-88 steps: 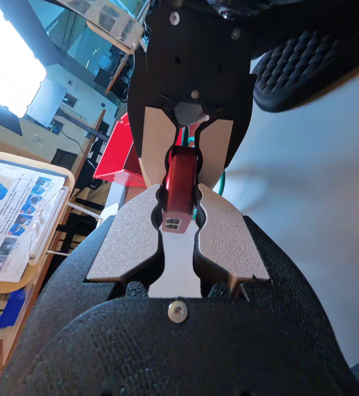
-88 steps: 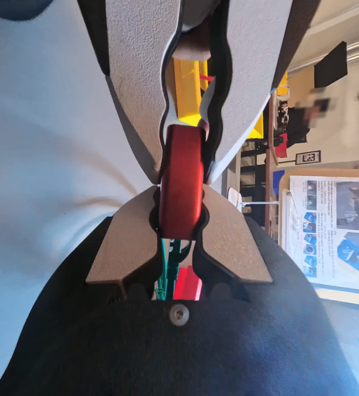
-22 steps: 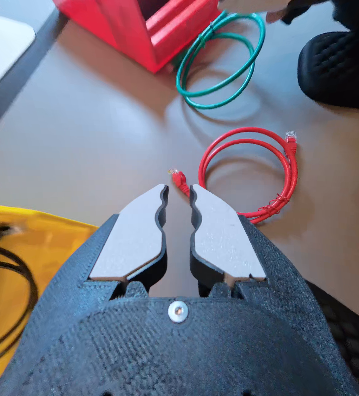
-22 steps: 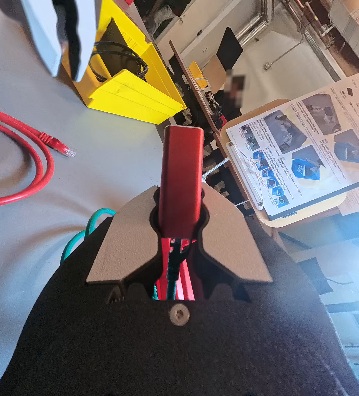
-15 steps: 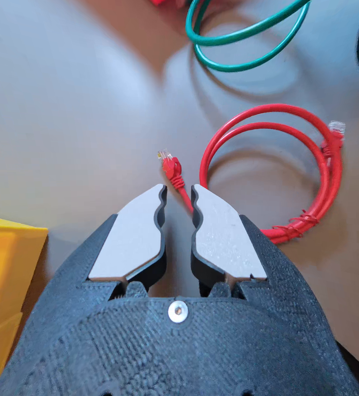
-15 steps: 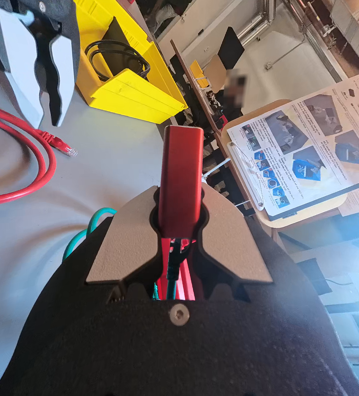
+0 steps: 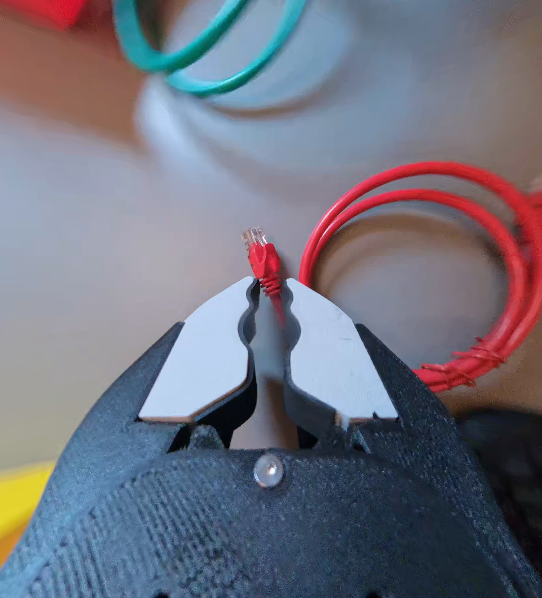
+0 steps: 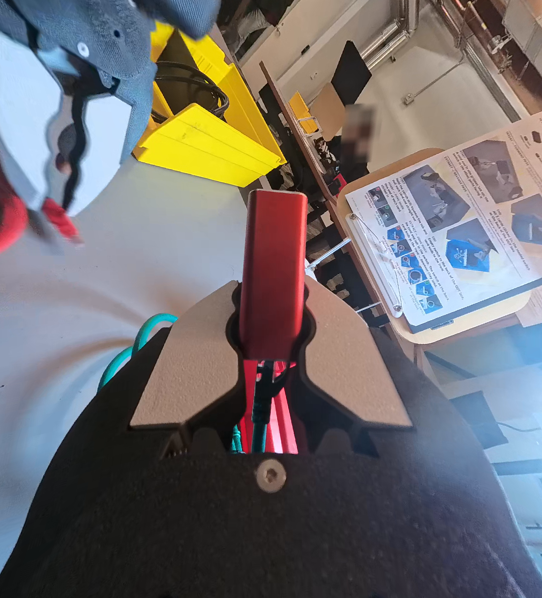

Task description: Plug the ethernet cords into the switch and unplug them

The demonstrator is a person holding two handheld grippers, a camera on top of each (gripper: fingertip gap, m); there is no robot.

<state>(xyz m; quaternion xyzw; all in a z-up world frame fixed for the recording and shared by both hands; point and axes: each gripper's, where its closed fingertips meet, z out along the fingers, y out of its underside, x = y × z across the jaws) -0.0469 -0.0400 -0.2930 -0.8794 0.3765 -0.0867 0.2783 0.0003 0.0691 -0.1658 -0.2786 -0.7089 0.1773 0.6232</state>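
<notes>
A: What's the biggest thing in sight?

B: The pale grey table [image 7: 85, 226]. At its far edge, in the right wrist view, sits a yellow bin [image 8: 211, 142] with a black cable [image 8: 205, 87] coiled inside. Off the table to the right, a wooden clipboard [image 8: 451, 320] carries a printed instruction sheet [image 8: 476, 220].

A: And the grippers?

B: The right gripper [image 8: 271, 284] is clamped on the switch [image 8: 274, 268], a slim red metal box that stands up between its two fingers and pokes out past the tips. A dark green plug [image 8: 261, 398] goes into the switch's near end, down between the fingers.

A: The left one?

B: The left gripper [image 7: 271, 281] is low over the table, its jaws a narrow gap apart. The strain relief of the red cord's plug [image 7: 263, 255] lies in that gap at the tips. Whether the pads are actually touching it, I cannot tell. The clear plug tip points away, just beyond the fingertips.

A: Where are the cords themselves?

B: The red cord [image 7: 506, 291] lies coiled on the table just right of the left gripper, bound with a twist tie at its near side, its second plug blurred at the far right. The green cord [image 7: 205, 55] loops farther off, beside the corner of a red box [image 7: 46, 13] at the far left.
</notes>
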